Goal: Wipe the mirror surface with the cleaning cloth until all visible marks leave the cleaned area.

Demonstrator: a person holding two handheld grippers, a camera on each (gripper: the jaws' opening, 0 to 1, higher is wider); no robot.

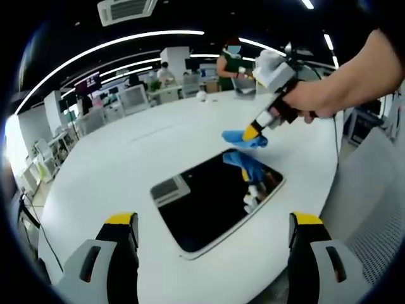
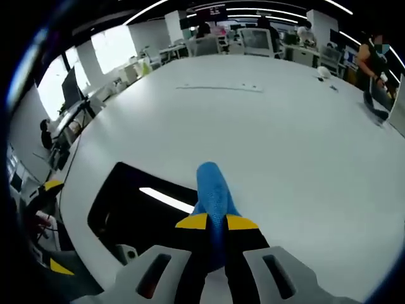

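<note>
Blue cloth (image 2: 212,190): soft, crumpled, pinched between my right gripper (image 2: 216,223) jaws, held just above the mirror's far edge.
Mirror (image 1: 215,196): dark, glossy, rounded rectangle, flat near the table's near edge, reflecting cloth and ceiling light.
Left gripper (image 1: 215,221): jaws spread wide, holding nothing, near the mirror's near edge.
Table (image 1: 126,158): white, smooth, rounded.
Writing: none I can read.
Surroundings: office desks, monitors, people at the table's far edge.

Mirror (image 1: 218,202) is laid flat on the surface (image 1: 114,171), near its front edge. Cloth (image 1: 245,139) is held just beyond the mirror's far edge, between the right gripper (image 2: 216,221) fingers (image 2: 192,222).
</note>
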